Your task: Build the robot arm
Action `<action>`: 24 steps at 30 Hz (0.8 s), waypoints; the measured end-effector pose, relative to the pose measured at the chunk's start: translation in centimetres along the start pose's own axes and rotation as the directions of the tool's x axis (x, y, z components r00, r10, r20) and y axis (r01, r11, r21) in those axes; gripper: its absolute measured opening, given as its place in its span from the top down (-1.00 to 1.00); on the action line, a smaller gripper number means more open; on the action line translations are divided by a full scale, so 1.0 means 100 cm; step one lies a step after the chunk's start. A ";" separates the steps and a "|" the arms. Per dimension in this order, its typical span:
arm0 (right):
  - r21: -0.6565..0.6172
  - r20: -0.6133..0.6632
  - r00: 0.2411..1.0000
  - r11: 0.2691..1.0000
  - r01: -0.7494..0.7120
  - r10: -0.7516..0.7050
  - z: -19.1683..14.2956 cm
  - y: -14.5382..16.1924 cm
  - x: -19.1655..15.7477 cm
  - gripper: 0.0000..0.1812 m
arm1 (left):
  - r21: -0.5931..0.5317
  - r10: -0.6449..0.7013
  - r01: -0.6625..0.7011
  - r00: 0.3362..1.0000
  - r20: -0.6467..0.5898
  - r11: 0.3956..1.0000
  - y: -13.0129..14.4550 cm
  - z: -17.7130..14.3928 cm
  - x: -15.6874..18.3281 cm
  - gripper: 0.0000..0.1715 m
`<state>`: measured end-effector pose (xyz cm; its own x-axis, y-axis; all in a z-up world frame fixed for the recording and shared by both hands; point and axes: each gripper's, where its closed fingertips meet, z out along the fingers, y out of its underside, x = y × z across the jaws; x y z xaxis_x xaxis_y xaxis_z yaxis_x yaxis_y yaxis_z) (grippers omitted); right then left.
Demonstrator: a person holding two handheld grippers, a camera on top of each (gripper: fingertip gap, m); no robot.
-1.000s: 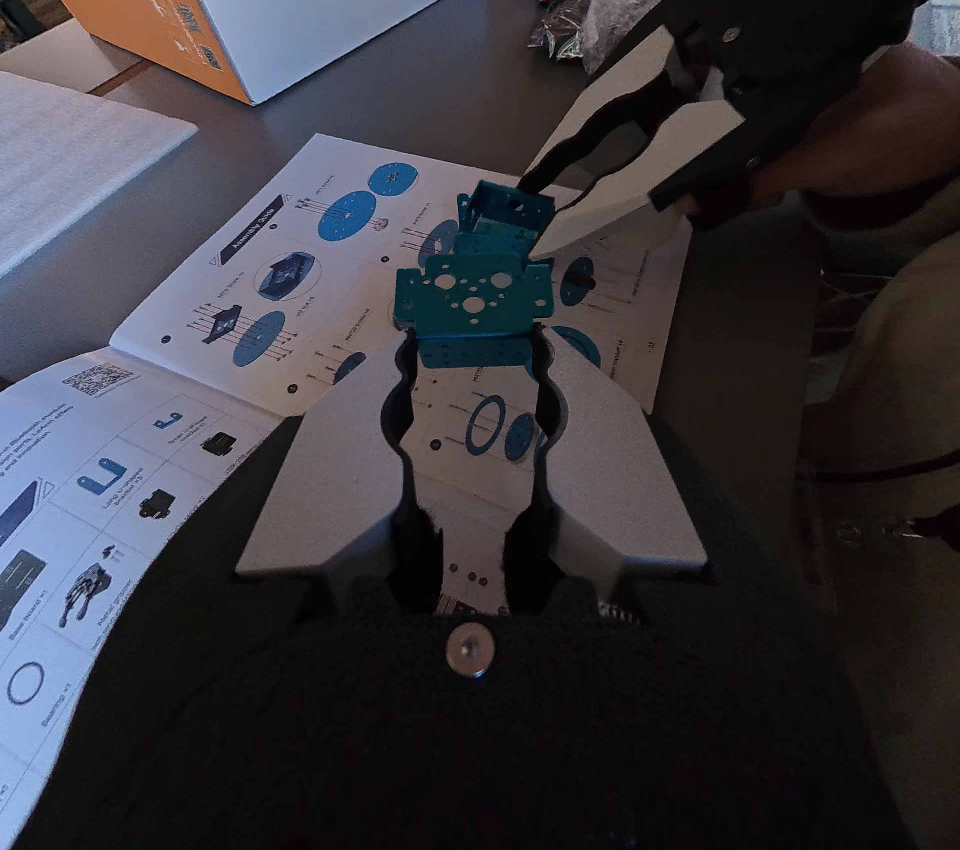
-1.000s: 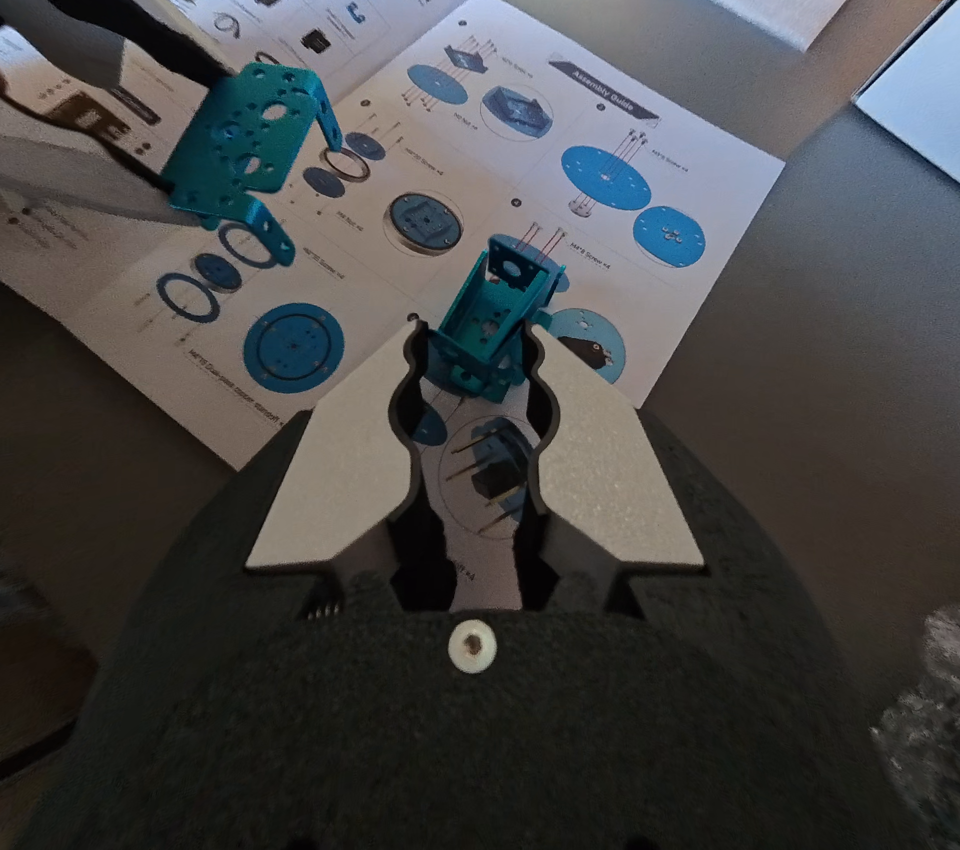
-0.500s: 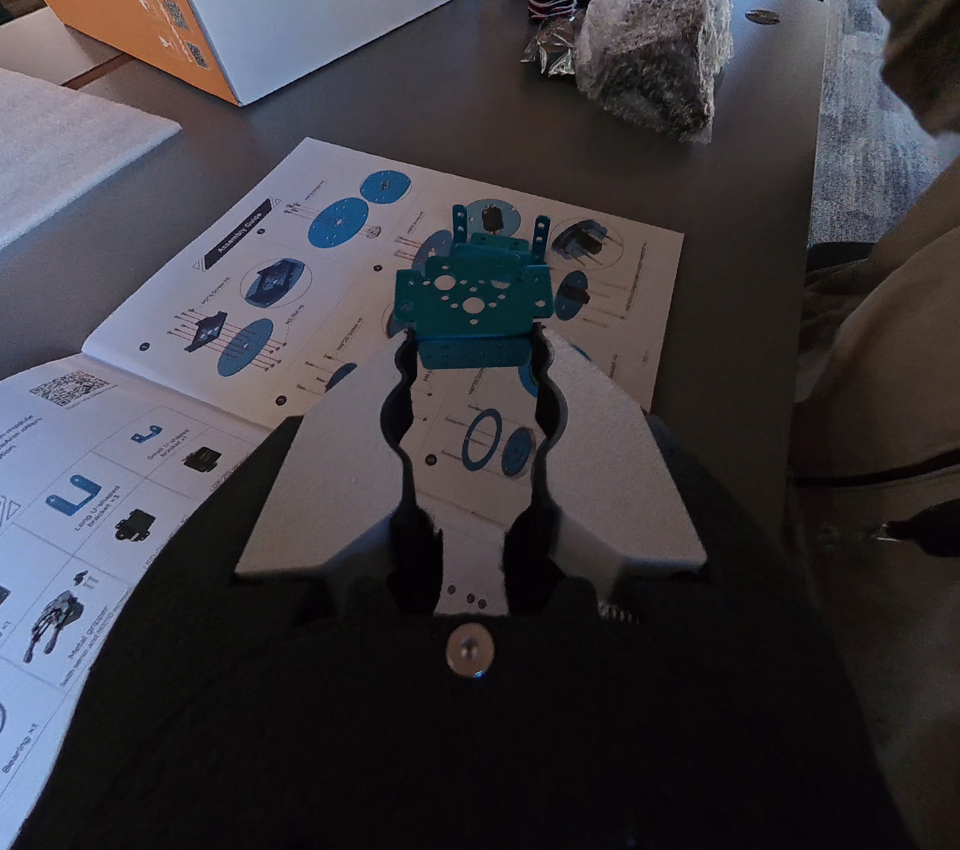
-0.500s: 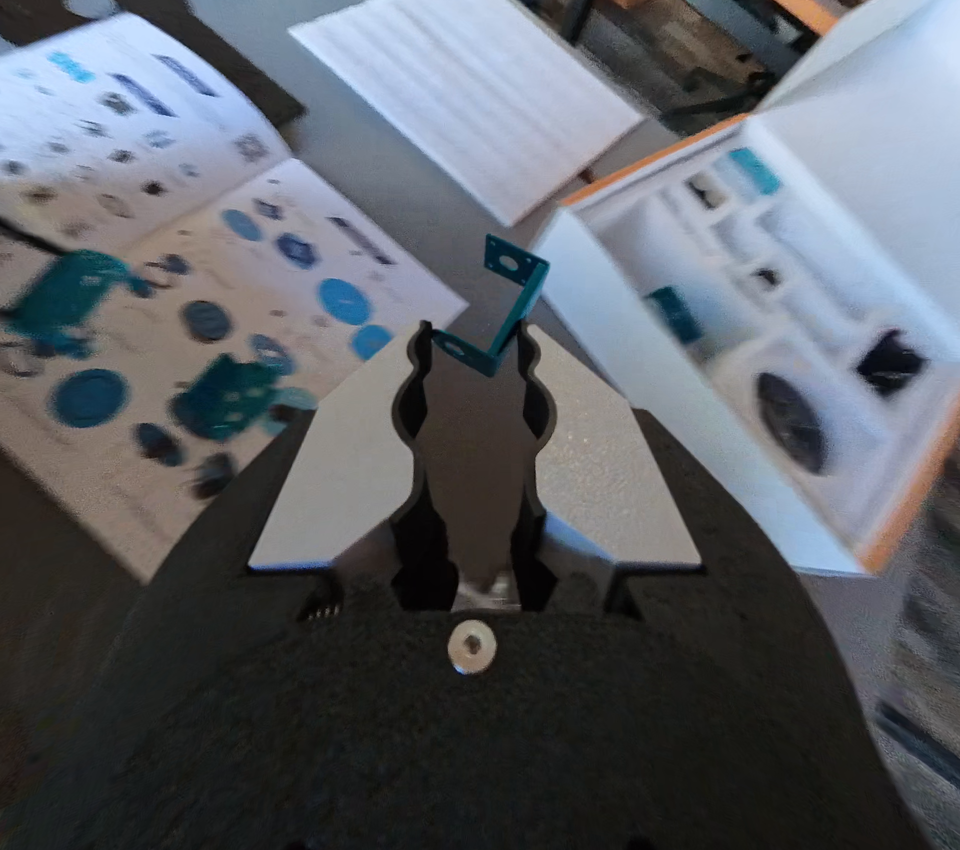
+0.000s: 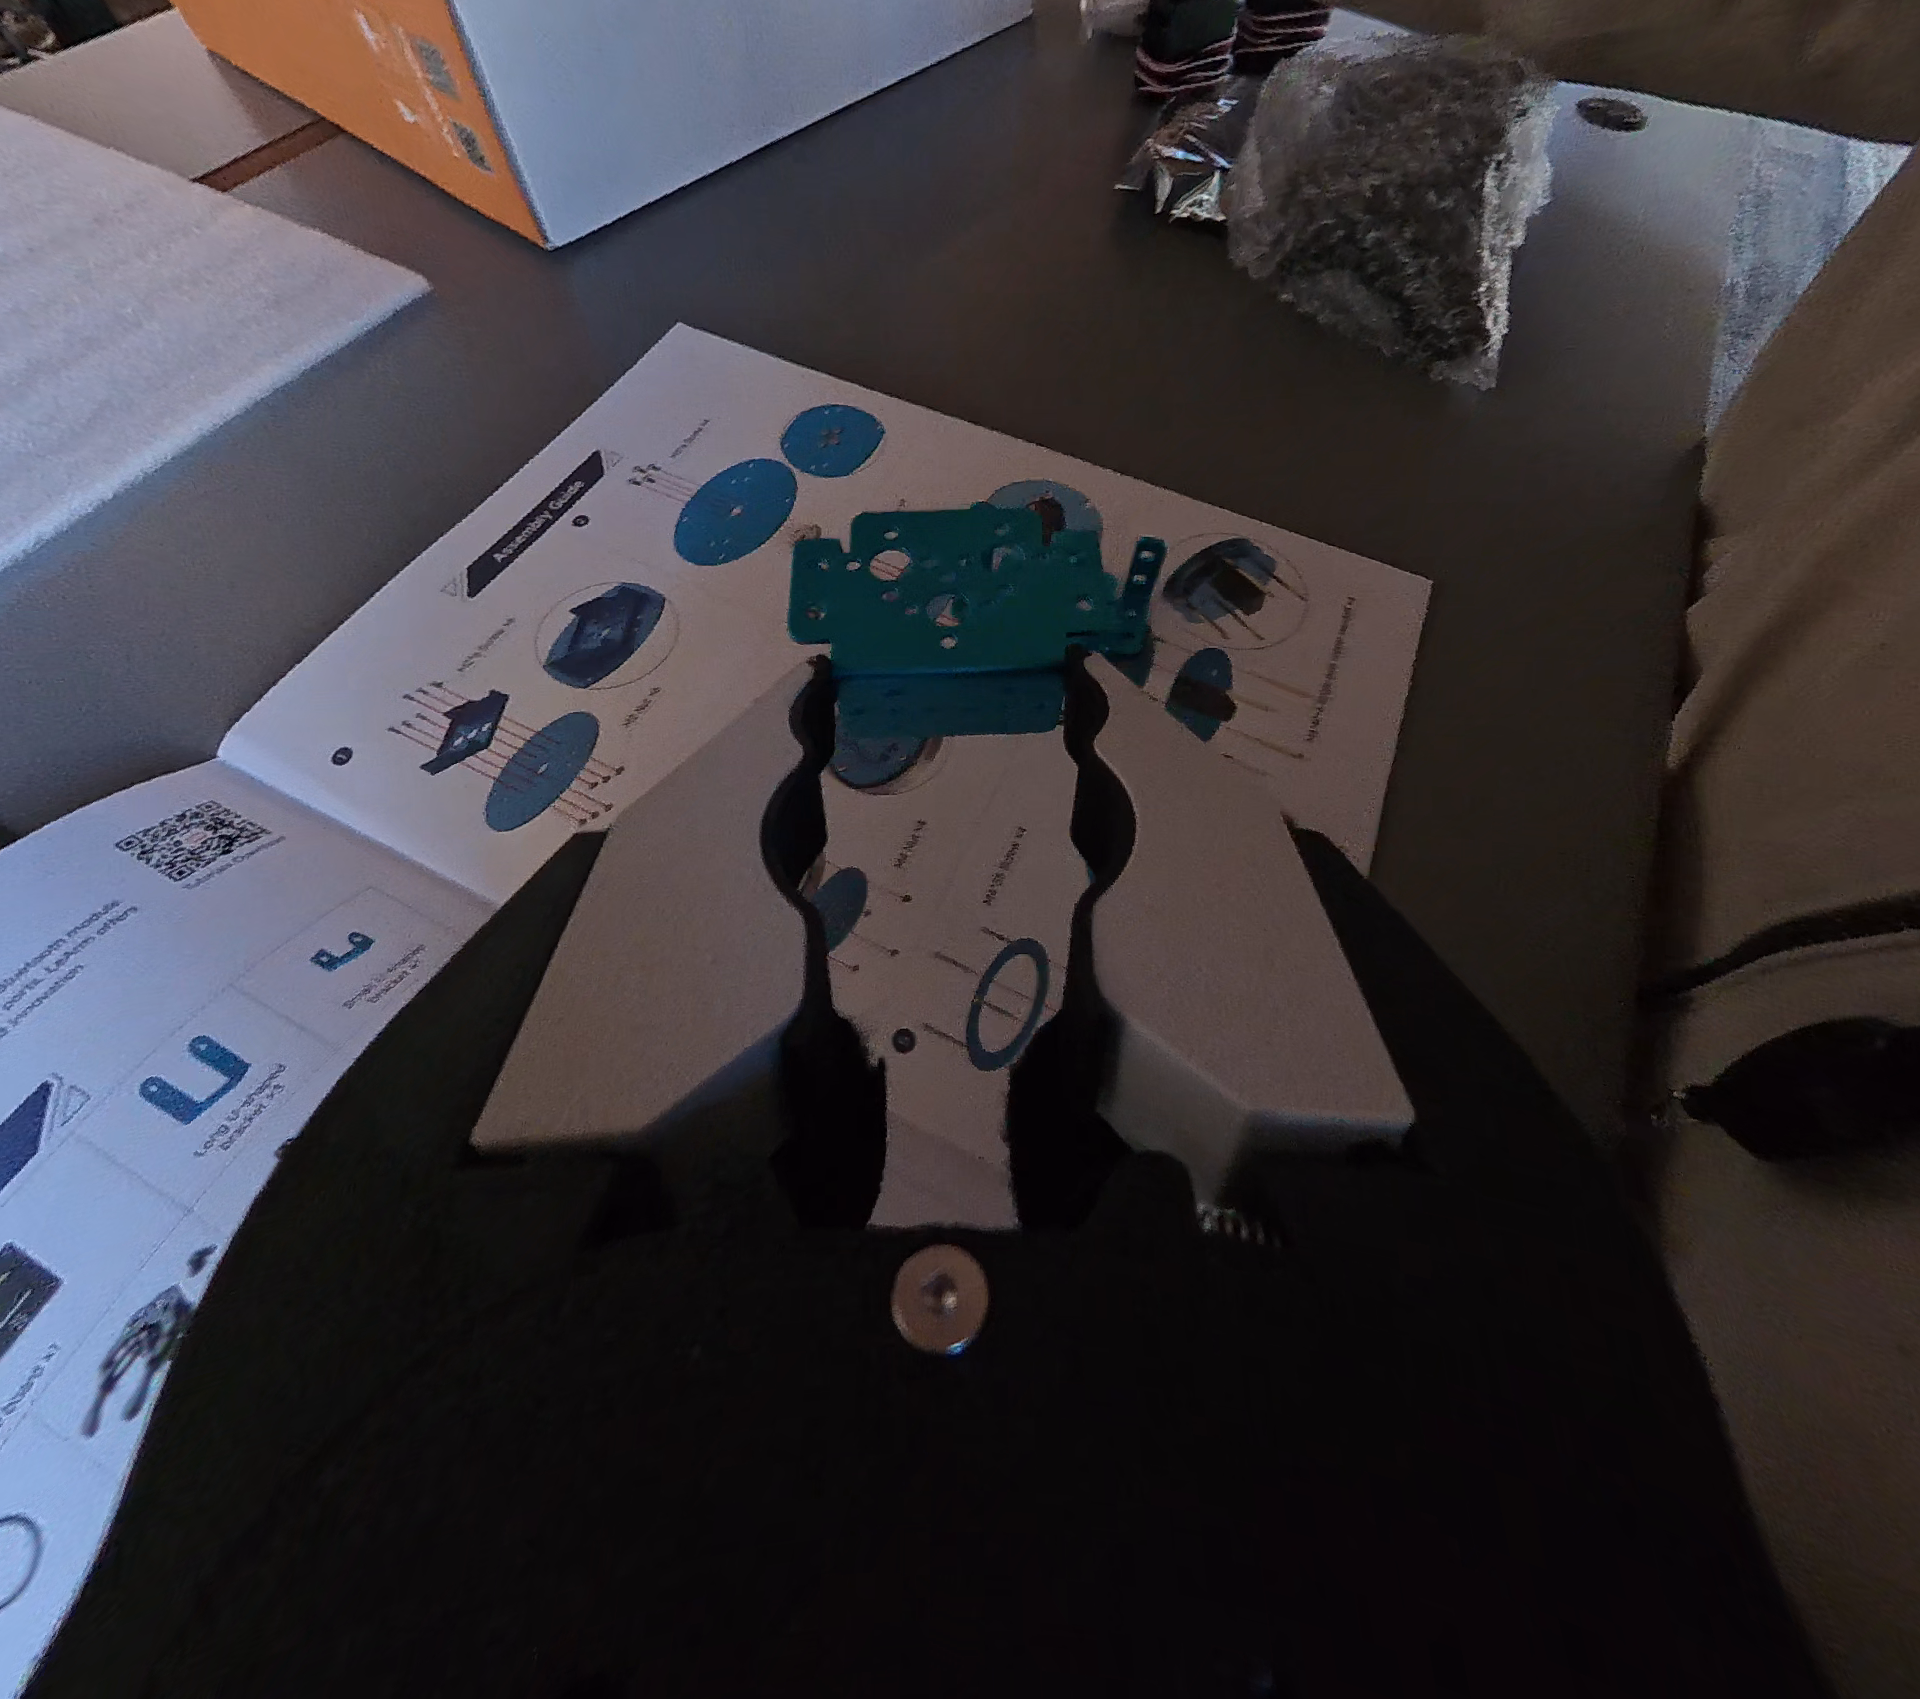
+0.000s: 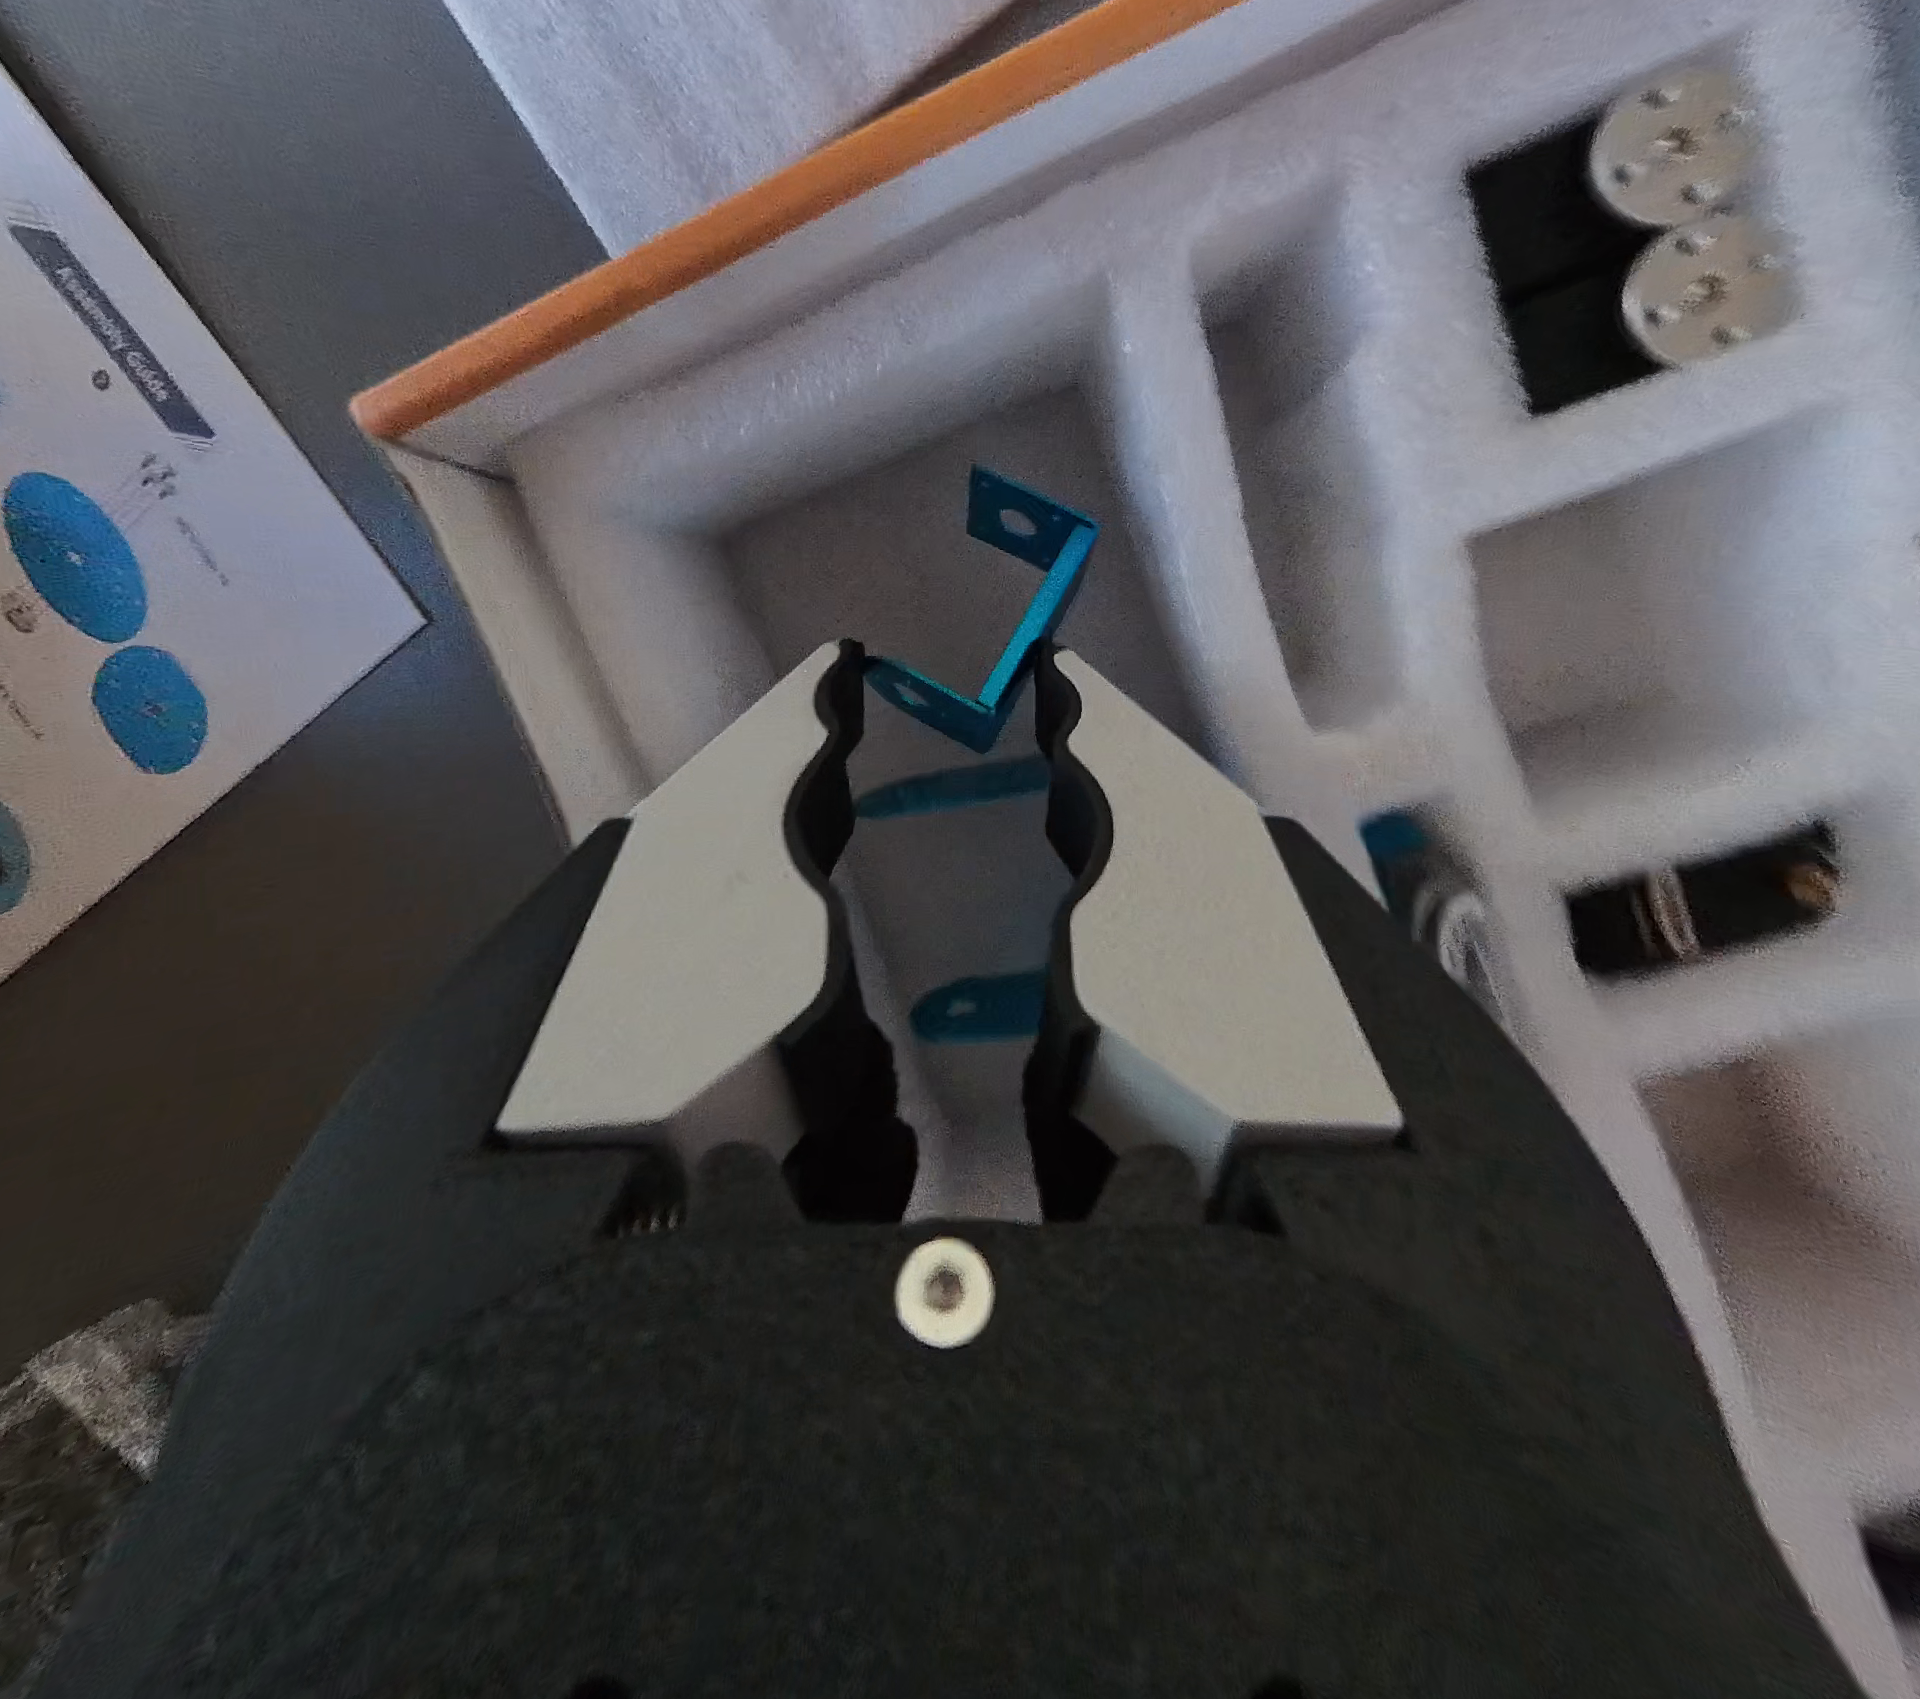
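Teal perforated bracket point(image 5: 940, 610) sits clamped in the left tool point(image 5: 945, 678) above the open booklet point(image 5: 520, 714), while the right tool point(image 6: 948, 662) pinches a blue bent bracket point(image 6: 1013, 610) over the foam-lined box point(image 6: 1299, 361) beyond that booklet.

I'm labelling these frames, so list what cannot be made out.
- Right wrist view: motion blur smears the white foam tray; the dark parts in its pockets stay unidentifiable.
- Left wrist view: the teal perforated metal bracket in the left tool covers another teal piece behind.
- Left wrist view: bubble wrap hides the dark bundle.
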<state>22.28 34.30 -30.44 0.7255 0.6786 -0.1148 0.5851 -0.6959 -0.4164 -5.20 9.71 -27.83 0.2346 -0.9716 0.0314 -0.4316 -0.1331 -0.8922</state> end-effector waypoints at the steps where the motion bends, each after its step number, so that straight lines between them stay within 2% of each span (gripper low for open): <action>1: -0.033 0.026 1.000 0.999 -0.002 0.003 0.007 0.001 0.000 0.65 | -0.008 -0.007 0.008 1.000 0.004 1.000 0.001 0.001 -0.003 0.50; 6: -0.188 0.075 0.997 0.982 -0.002 0.016 0.023 0.021 0.001 0.64 | -0.039 -0.026 0.026 1.000 0.004 0.999 0.005 0.008 -0.012 0.50; 10: -0.173 0.086 0.996 0.985 -0.008 0.023 0.018 0.020 0.000 0.57 | -0.057 -0.028 0.027 1.000 -0.004 0.998 0.008 0.011 -0.015 0.50; 14: -0.052 -0.056 0.998 0.999 0.004 -0.007 -0.029 0.009 0.004 0.50 | -0.063 -0.029 0.029 1.000 0.001 0.998 0.010 0.009 -0.014 0.50; 16: 0.049 -0.165 0.986 0.999 -0.002 0.010 -0.063 0.003 -0.010 0.51 | -0.058 -0.028 0.028 1.000 0.005 0.998 0.010 0.006 -0.012 0.50; 17: 0.091 -0.187 0.982 0.996 0.007 0.010 -0.077 0.001 -0.031 0.51 | -0.059 -0.026 0.027 1.000 0.009 0.998 0.011 0.005 -0.011 0.50; 19: 0.172 -0.145 0.989 0.985 0.002 0.023 -0.087 0.004 -0.097 0.54 | -0.063 -0.017 0.019 1.000 0.019 0.998 0.013 0.001 -0.009 0.50; 21: 0.189 0.031 0.994 0.976 -0.113 0.109 -0.069 0.019 -0.179 0.59 | -0.074 -0.004 0.006 1.000 0.028 0.997 0.018 -0.003 -0.008 0.50; 24: 0.094 0.129 0.983 0.985 -0.143 0.130 -0.019 0.054 -0.270 0.60 | -0.082 -0.005 0.007 0.999 0.034 0.997 0.024 -0.009 -0.005 0.50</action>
<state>6.53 11.75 -27.93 0.7425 0.6069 -0.2836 0.4386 -0.7604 -0.4790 -7.14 9.67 -29.54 0.2663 -0.9637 0.0200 -0.4999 -0.1558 -0.8519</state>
